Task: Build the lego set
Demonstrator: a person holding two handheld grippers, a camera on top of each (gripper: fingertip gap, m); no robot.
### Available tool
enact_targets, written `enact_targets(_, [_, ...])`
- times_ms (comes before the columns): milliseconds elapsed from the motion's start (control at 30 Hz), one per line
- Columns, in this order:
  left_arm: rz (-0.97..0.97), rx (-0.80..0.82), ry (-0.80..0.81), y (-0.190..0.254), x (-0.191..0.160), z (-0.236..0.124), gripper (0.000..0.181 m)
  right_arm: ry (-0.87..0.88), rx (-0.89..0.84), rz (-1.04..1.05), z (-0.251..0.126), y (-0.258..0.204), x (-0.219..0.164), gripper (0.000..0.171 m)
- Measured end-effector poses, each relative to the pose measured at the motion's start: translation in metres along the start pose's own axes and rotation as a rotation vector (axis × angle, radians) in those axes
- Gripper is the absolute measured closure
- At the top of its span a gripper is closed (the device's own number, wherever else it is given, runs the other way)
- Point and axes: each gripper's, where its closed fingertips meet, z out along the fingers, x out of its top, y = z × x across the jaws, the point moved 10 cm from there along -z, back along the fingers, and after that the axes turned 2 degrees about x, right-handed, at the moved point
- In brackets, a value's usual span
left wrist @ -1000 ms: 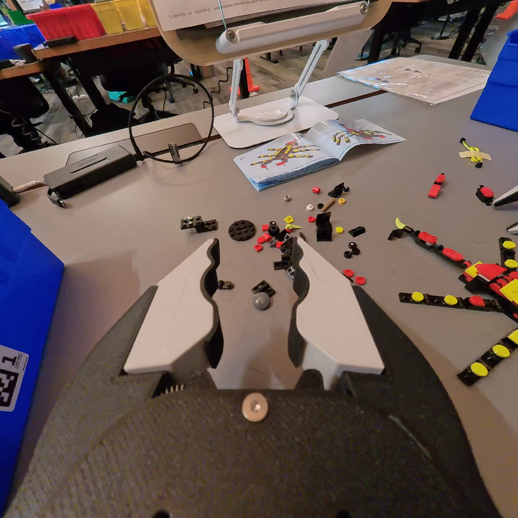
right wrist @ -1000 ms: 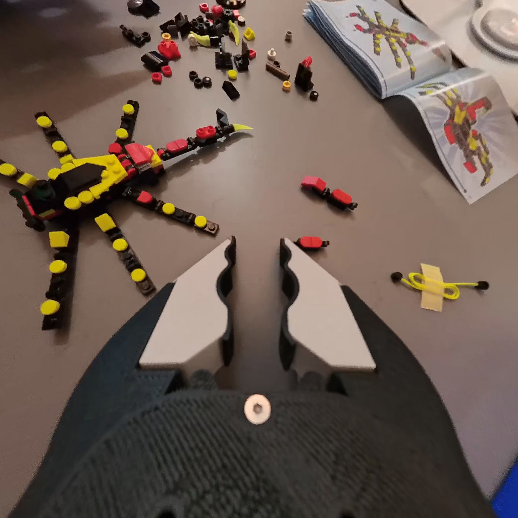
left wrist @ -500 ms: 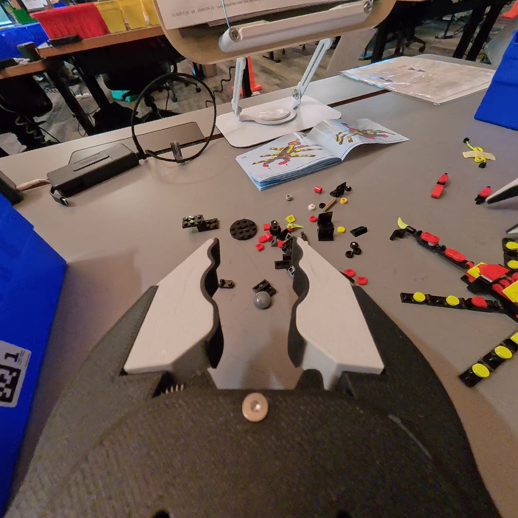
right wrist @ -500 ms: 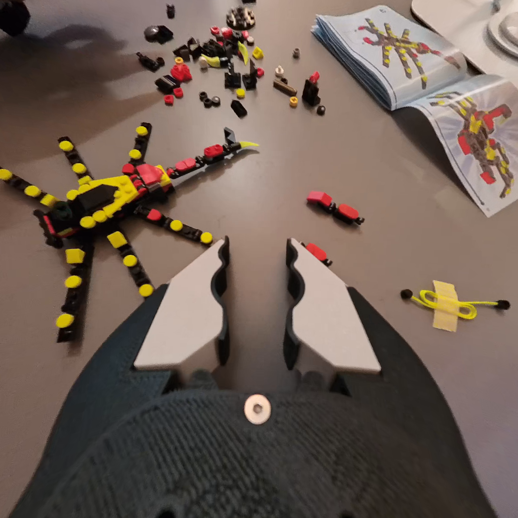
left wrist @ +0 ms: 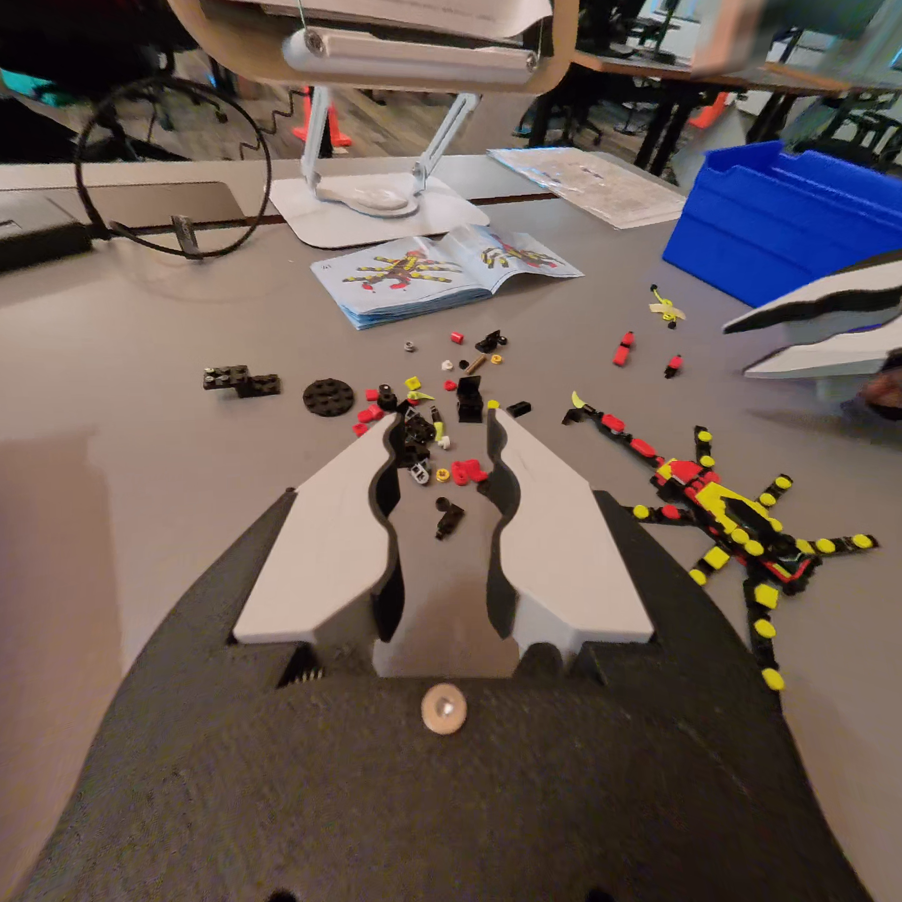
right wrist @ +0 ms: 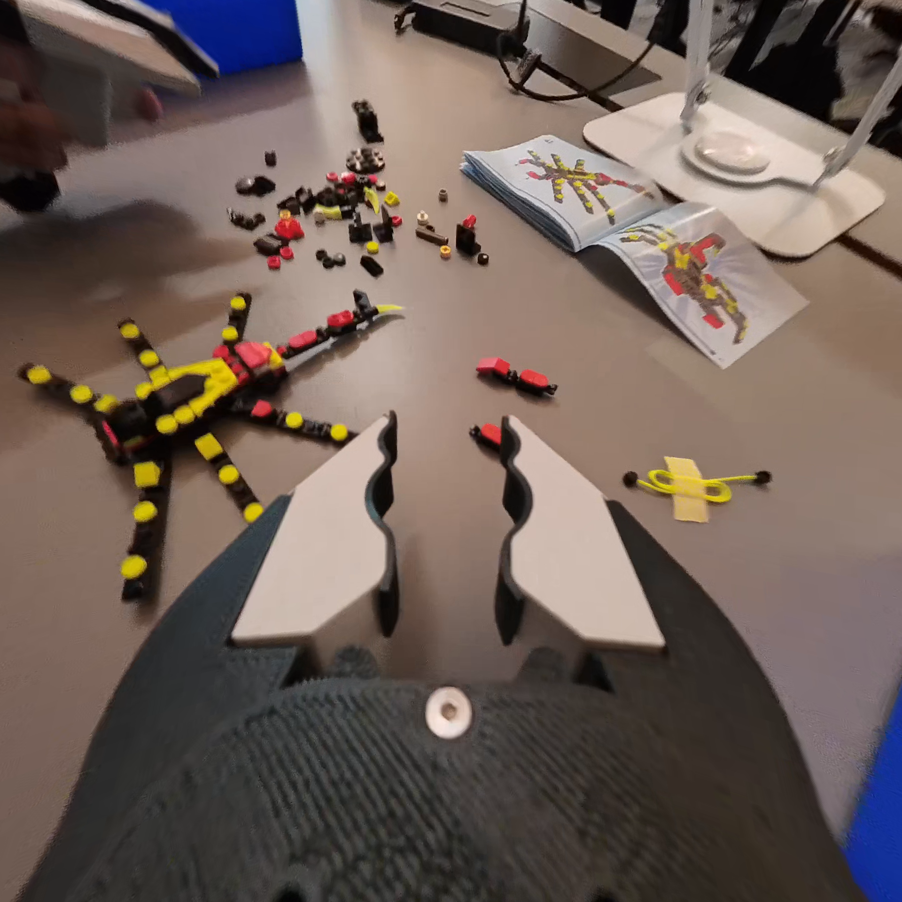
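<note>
Grey table (left wrist: 146,488) w/ loose lego pieces (left wrist: 429,429) (both grippers' jaws apart, empty), desks behind.

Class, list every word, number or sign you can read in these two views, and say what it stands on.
Booklet: a small mark in the page corner, too small to read.
Sheet on the stand: a line of print, blurred.
Bagged sheet: faint print, unreadable.

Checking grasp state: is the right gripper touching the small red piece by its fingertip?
Cannot tell. In the right wrist view the right gripper finger overlaps the small red piece, hiding any gap.
</note>
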Motion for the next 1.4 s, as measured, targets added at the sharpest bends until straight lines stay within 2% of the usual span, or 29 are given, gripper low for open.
enact_targets(100, [0.007,0.022,-0.016,-0.003,-0.003,0.003,0.15,-0.069,0.022,0.029,0.009,0.002,-0.004,0.122])
enact_targets(200, [-0.011,0.014,-0.037,-0.005,-0.005,0.005,0.158,-0.147,-0.027,-0.1,0.007,0.001,-0.014,0.119])
enact_targets(400, [-0.039,-0.013,-0.008,0.001,0.001,0.008,0.164,-0.148,-0.031,-0.149,-0.002,-0.011,-0.015,0.115])
enact_targets(533, [-0.009,0.002,0.034,0.003,0.007,0.014,0.163,-0.173,-0.098,-0.159,-0.014,-0.009,-0.023,0.12])
enact_targets(833, [0.02,0.025,0.048,-0.015,0.022,0.028,0.149,-0.06,-0.16,-0.155,-0.047,-0.018,-0.024,0.137])
enact_targets(967, [-0.013,0.038,0.082,-0.02,0.025,0.024,0.149,-0.02,-0.167,-0.165,-0.054,-0.02,-0.021,0.142])
enact_targets(1067, [-0.027,0.047,0.1,-0.021,0.025,0.021,0.152,0.033,-0.121,-0.191,-0.057,-0.024,-0.015,0.147])
enact_targets(1167, [-0.033,0.031,0.097,-0.02,0.023,0.019,0.154,0.175,-0.079,-0.201,-0.063,-0.03,-0.001,0.153])
enact_targets(1233, [-0.026,0.023,0.103,-0.019,0.021,0.015,0.165,0.232,-0.053,-0.185,-0.064,-0.031,0.005,0.16])
enact_targets(1267, [-0.017,0.011,0.11,-0.019,0.021,0.012,0.18,0.241,-0.043,-0.181,-0.063,-0.03,0.006,0.162])
enact_targets(1400, [-0.029,-0.066,0.107,-0.017,0.017,0.001,0.181,0.223,0.015,-0.175,-0.053,-0.025,0.006,0.171])
